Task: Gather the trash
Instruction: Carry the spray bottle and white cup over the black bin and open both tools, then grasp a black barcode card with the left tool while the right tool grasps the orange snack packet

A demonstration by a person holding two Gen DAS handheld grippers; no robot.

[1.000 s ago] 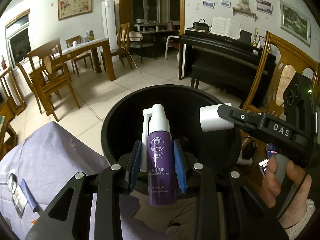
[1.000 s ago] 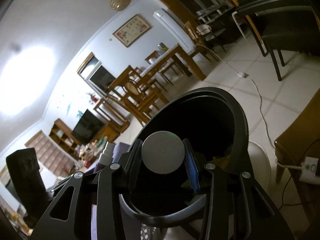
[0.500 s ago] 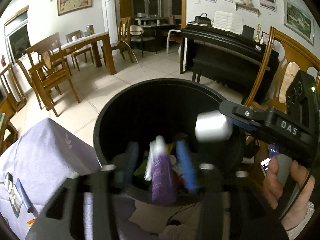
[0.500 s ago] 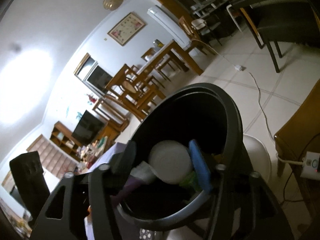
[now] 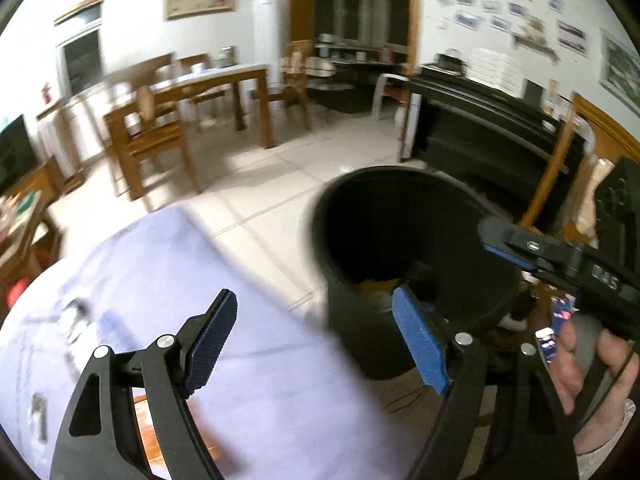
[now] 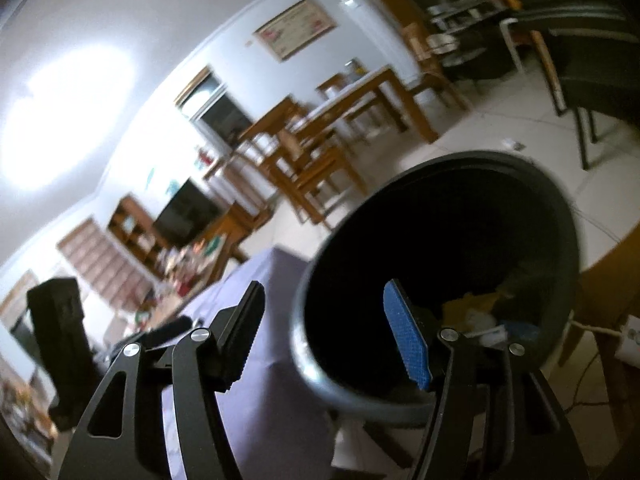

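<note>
Jaws of the left gripper (image 5: 316, 344) are opening wide, empty, the right gripper (image 6: 332, 332) likewise parted and empty, with the black bin (image 6: 560, 216) of litter (image 6: 476, 308) just beyond their right-hand pads.

Motion blur softens both views. In the left wrist view, the small items lying on the pale lilac tablecloth (image 5: 168, 280) are smeared past recognition. The black round plastic bin (image 5: 400, 240) hides most of its contents in shadow there; only a yellowish scrap shows, and the same bin's (image 6: 440, 240) litter is indistinct in the right wrist view. The person's hand (image 5: 592, 376) is cut off at the picture's edge. The clutter on the far wooden shelves (image 6: 132, 232) is too small to identify.
</note>
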